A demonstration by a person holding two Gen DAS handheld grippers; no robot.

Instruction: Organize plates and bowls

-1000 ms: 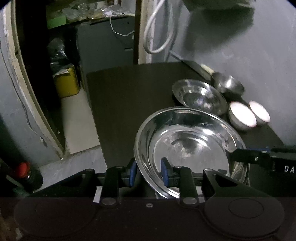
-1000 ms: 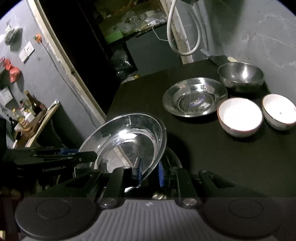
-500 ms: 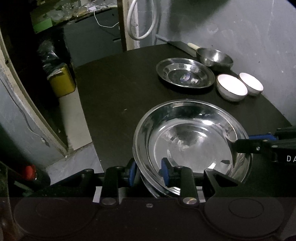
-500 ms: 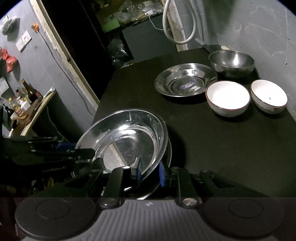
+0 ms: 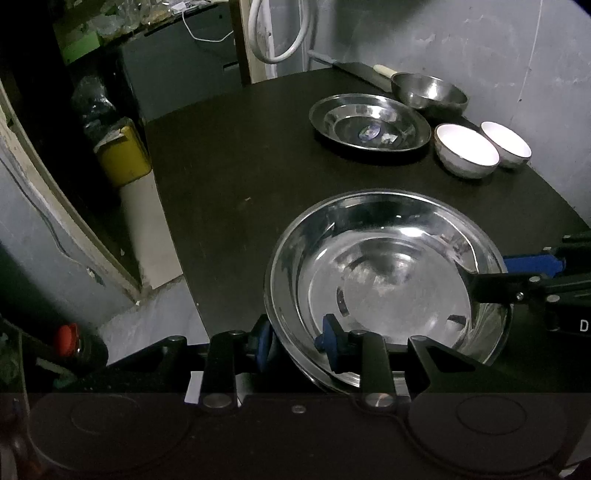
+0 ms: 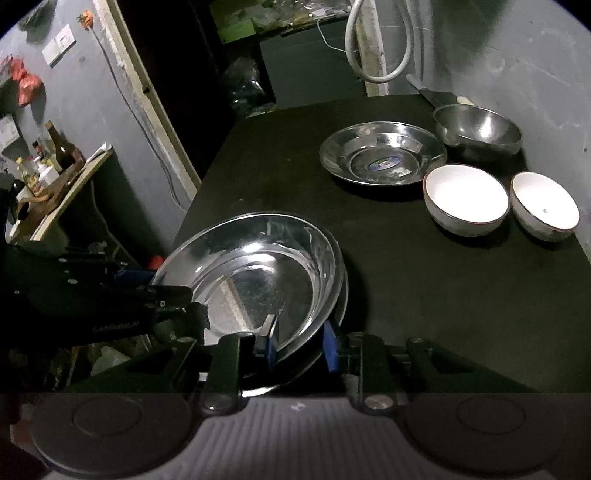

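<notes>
Nearest to you: your left gripper [image 5: 295, 341] has the near rim of the big steel plate [image 5: 388, 280] betw its blue pads, one pad outside, one inside the dish. Pads look tight on the rim, so grasping it. That plate sits nested on a second steel plate [image 6: 341, 295] underneath; only a sliver of the lower one's edge shows at the near and right side. Both are at the near left part of the black table [image 5: 240, 177], close to its edge.

Your right gripper [image 6: 301, 343] straddles the same rim from the other side, and its jaws are opening. Rim is betw the pads but w/ a visible gap, so it's released, not clamping.

Further back on the table, well apart from the stack: a smaller steel plate [image 6: 382, 157] w/ a sticker in its centre. Just right of it, two white bowls [image 6: 465, 199] side by side, near but not touching as far as I can tell. Behind those, a steel bowl [image 6: 478, 129] near the grey wall [image 6: 517, 55]. A white hose [image 5: 277, 33] hangs looped at the back
</notes>
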